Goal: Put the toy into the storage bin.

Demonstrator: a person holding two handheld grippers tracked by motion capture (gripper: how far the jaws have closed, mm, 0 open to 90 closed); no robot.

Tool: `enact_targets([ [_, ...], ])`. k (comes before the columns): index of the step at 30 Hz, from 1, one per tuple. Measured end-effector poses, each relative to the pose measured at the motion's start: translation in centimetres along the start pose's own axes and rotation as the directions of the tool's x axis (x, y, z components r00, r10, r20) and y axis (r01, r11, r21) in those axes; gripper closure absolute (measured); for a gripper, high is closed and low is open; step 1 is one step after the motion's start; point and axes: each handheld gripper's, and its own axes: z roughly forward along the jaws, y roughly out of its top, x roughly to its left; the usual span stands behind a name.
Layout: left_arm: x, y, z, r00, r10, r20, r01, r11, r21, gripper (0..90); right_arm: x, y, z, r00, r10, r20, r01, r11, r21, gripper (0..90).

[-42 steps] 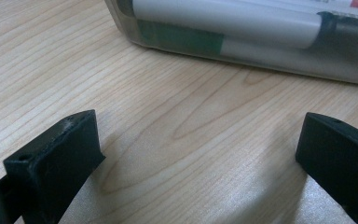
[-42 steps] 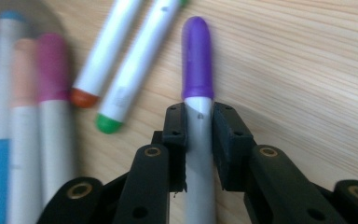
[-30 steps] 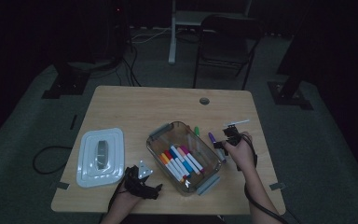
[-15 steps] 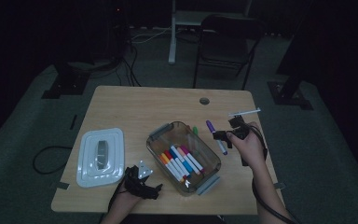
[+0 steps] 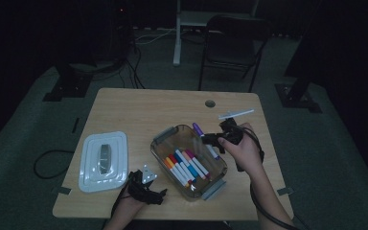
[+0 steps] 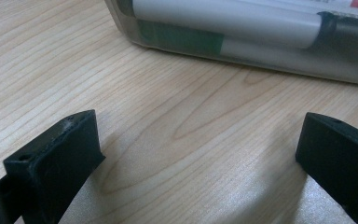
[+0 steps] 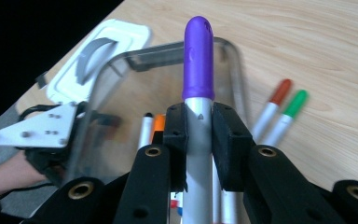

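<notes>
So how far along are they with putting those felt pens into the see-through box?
Well along, I'd judge. Several coloured markers already lie in the clear plastic box. The right gripper is shut on a purple-capped marker above the box. A red-capped marker and a green-capped marker wait on the wooden table. The white lid is off. The left gripper rests open.

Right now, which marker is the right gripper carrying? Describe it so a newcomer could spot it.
Find the clear plastic box of markers on the wooden table. Over its right rim, the right gripper is shut on one marker. It alone has a purple cap; the two loose markers on the table have red and green caps.
</notes>
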Motion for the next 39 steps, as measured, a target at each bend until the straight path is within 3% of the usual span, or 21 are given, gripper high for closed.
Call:
enact_targets([
  [7, 0.0, 0.0, 0.0, 1.0, 0.0, 0.0, 0.0, 1.0, 0.0, 0.5, 2.5, 0.4, 1.9, 0.9973, -0.045, -0.058, 0.047, 0.998, 0.037, 76.3],
  [13, 0.0, 0.0, 0.0, 1.0, 0.0, 0.0, 0.0, 1.0, 0.0, 0.5, 3.8, 0.2, 3.9, 0.9941, -0.066, -0.086, 0.073, 0.994, 0.087, 76.3],
  [14, 0.0, 0.0, 0.0, 1.0, 0.0, 0.001, 0.0, 1.0, 0.0, 0.5, 4.3, 0.0, 5.1, 0.9928, -0.068, -0.098, 0.079, 0.99, 0.113, 76.2],
  [20, 0.0, 0.0, 0.0, 1.0, 0.0, -0.002, 0.0, 1.0, -0.001, 0.5, 5.0, -0.7, 7.9, 0.9908, -0.065, -0.118, 0.085, 0.982, 0.169, 76.3],
  [21, 0.0, 0.0, 0.0, 1.0, 0.001, 0.001, -0.001, 1.0, 0.002, 0.5, 5.2, -1.1, 9.1, 0.9909, -0.063, -0.119, 0.086, 0.975, 0.204, 76.3],
  [25, 0.0, 0.0, 0.0, 1.0, 0.001, 0.001, -0.001, 1.0, 0.002, 0.5, 5.5, -1.6, 10.7, 0.9922, -0.06, -0.109, 0.086, 0.964, 0.252, 76.2],
  [33, 0.0, 0.0, 0.0, 1.0, 0.0, 0.0, 0.0, 1.0, -0.001, 0.5, 5.4, -2.6, 13.5, 0.9949, -0.048, -0.088, 0.078, 0.925, 0.372, 74.4],
  [37, 0.0, 0.0, 0.0, 1.0, 0.0, 0.0, 0.0, 1.0, 0.0, 0.5, 5.2, -2.5, 13.3, 0.9941, -0.057, -0.092, 0.086, 0.93, 0.358, 69.1],
  [39, 0.0, 0.0, 0.0, 1.0, 0.0, 0.0, 0.0, 1.0, 0.0, 0.5, 5.2, -2.2, 12.6, 0.9932, -0.059, -0.1, 0.089, 0.938, 0.334, 67.2],
])
